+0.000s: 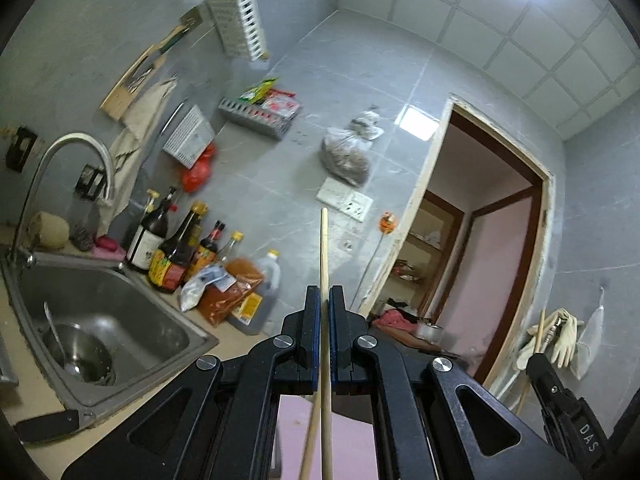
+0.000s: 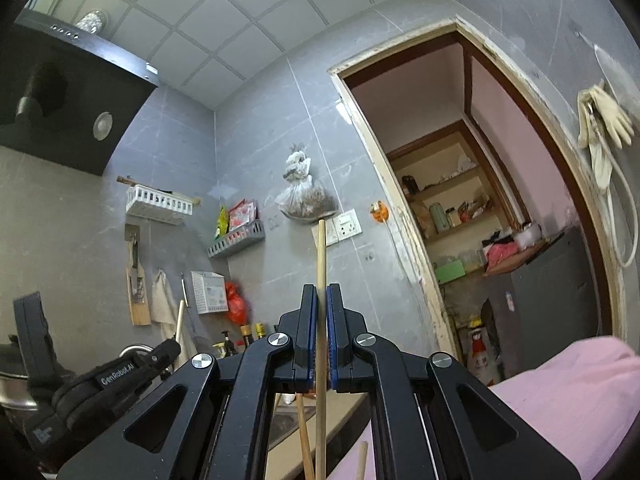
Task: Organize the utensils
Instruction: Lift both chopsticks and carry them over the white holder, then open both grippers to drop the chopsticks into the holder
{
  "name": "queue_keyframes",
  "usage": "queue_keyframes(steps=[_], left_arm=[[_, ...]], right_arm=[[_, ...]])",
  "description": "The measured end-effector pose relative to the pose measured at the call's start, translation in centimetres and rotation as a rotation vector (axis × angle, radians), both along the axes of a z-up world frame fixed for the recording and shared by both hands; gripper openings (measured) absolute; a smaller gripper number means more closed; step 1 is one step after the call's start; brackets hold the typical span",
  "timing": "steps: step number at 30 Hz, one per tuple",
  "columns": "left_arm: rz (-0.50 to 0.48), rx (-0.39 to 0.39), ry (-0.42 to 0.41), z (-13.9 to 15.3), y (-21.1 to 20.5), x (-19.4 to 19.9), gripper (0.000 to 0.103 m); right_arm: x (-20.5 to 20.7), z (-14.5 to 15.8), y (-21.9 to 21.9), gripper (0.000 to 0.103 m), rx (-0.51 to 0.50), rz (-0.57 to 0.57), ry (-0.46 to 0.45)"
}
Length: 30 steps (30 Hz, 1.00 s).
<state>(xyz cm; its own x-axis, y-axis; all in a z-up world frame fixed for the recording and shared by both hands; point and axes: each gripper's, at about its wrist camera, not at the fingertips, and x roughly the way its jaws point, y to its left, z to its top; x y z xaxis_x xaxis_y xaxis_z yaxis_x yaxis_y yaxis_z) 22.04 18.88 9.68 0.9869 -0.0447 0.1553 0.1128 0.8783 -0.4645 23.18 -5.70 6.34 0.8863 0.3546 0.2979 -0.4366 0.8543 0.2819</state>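
My left gripper (image 1: pixel 325 294) is shut on a pale wooden chopstick (image 1: pixel 324 248) that stands up between its blue pads; a second stick shows below the jaws. My right gripper (image 2: pixel 322 290) is shut on another wooden chopstick (image 2: pixel 320 256), also upright, with more sticks low behind it. Each gripper shows in the other's view: the right one (image 1: pixel 534 360) at the lower right, the left one (image 2: pixel 172 348) at the lower left, each with its stick. A white slatted utensil holder (image 1: pixel 240 20) (image 2: pixel 158 200) hangs high on the tiled wall.
A steel sink (image 1: pixel 132 280) with a tap (image 1: pixel 60 160) holds a metal bowl and a spoon (image 1: pixel 80 348). Sauce bottles (image 1: pixel 172 248) crowd the counter beside it. Wall baskets (image 1: pixel 188 136), a cutting board, a range hood (image 2: pixel 60 100), a doorway (image 2: pixel 460 200) and a pink sleeve (image 2: pixel 560 392) are around.
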Motion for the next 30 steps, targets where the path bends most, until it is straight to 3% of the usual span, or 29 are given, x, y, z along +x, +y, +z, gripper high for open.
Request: queue_keyframes(steps=[9,21,30], left_arm=[[0.067,0.008,0.022,-2.0,-0.7,0.3,0.002],[0.128,0.1,0.048,-3.9,-3.4,-0.9,0.002],[0.136,0.136,0.137,-5.5,-3.9,-1.1,0.002]], right_arm=[[0.7,-1.7,1.2,0.003,-0.037,-0.002,0.024],[0.4,-3.5,2.6,0.003,-0.114,-0.07,0.054],[0.2,-4.5,3.3,0.003,-0.162,-0.058,0.08]])
